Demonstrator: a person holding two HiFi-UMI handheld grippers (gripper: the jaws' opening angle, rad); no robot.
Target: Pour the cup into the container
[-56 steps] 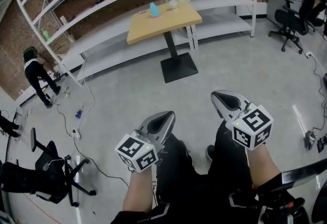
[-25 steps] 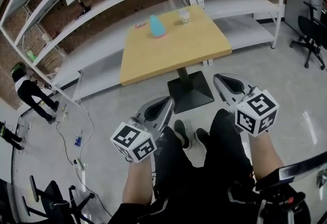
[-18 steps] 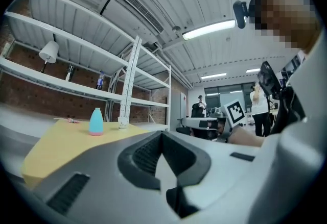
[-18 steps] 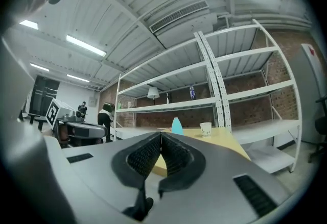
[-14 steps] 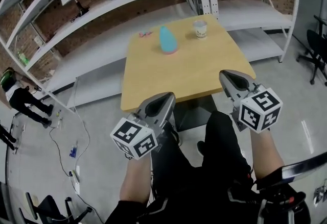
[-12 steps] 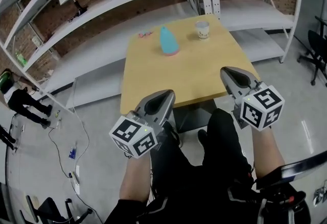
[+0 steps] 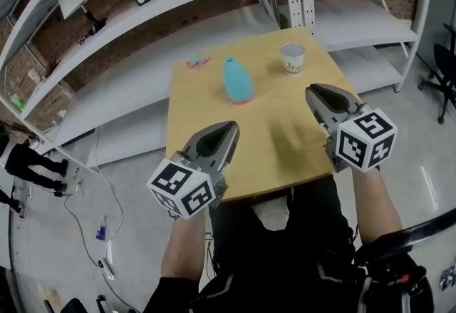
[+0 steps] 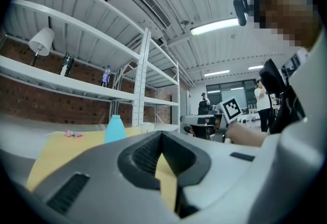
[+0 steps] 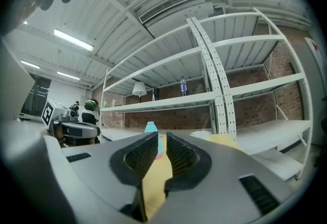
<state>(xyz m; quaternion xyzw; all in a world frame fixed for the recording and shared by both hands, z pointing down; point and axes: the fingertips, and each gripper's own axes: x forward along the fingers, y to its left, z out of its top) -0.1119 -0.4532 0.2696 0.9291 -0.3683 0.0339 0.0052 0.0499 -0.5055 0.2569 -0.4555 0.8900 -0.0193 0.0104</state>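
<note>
Clearly, the approach has been made. Where floor and the person's legs were seen beneath the grippers a second ago, the near half of the desk (image 7: 206, 115) is now spread under them. Both grippers are held level above its front edge. The cup (image 7: 293, 58) and the blue container (image 7: 239, 80), earlier small and far off, have been brought close ahead.

The cup is stood upright near the far right corner of the desk. The container is set to its left, near it but apart, and a small pink item (image 7: 196, 60) is left further back and to the left. Neither task item has been touched.

The left gripper (image 7: 232, 127) is kept closed, its tips met with nothing between them. The right gripper (image 7: 312, 90) has just been opening. Its jaws are parted by a narrow slit, through which the container is seen well beyond, and nothing is held.

From this it may be judged that the walk-up is about finished and a reach for the cup is being prepared. The right gripper is the likelier one to be used, since it lies nearer the cup and roughly in line with it. The jaws would have to be opened far wider before the cup could be taken. Whether anything is in the cup cannot be made out from this angle, so a level carry should be assumed.
</note>
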